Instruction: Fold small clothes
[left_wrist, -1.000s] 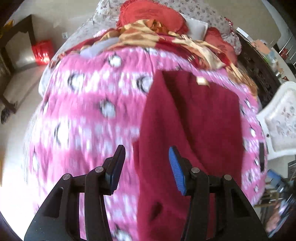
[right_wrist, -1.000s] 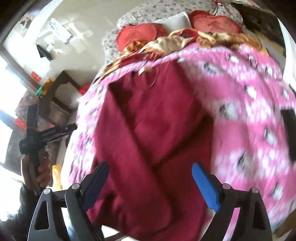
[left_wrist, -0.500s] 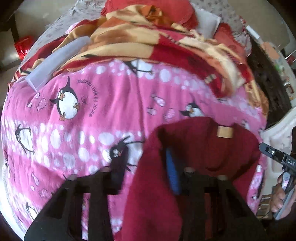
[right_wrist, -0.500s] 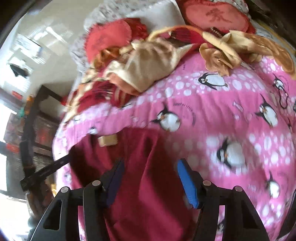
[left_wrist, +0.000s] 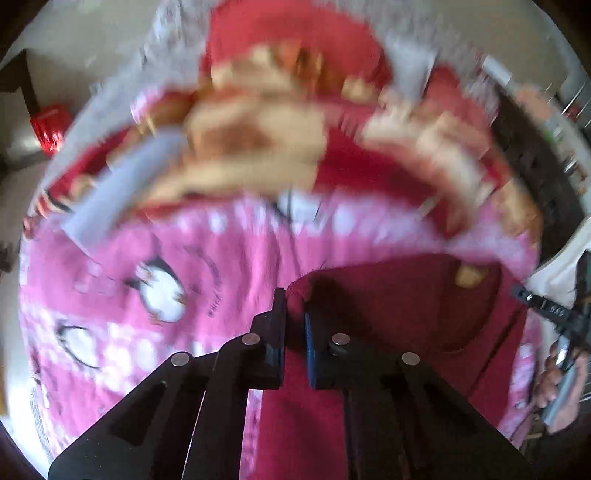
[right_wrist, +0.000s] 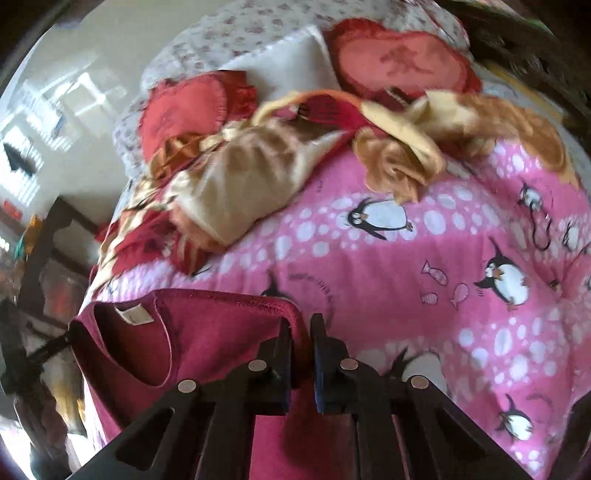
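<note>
A dark red garment lies flat on a pink penguin blanket, neckline and tan label at the far end. My left gripper is closing its jaws, and the pads pinch the garment's far left shoulder corner. In the right wrist view the same garment shows its label at the left. There my right gripper is closing too, its pads nipping the far right shoulder corner. The right gripper and the hand holding it appear at the left view's right edge.
Crumpled gold and red bedding lies just beyond the garment, with red cushions behind it. The pink blanket stretches on to the right. A dark wooden table and a red bag stand off the bed's left side.
Both grippers travelled up the garment from its lower part to the neckline end. Their jaws went from wide open to pinched on the two shoulder corners.
</note>
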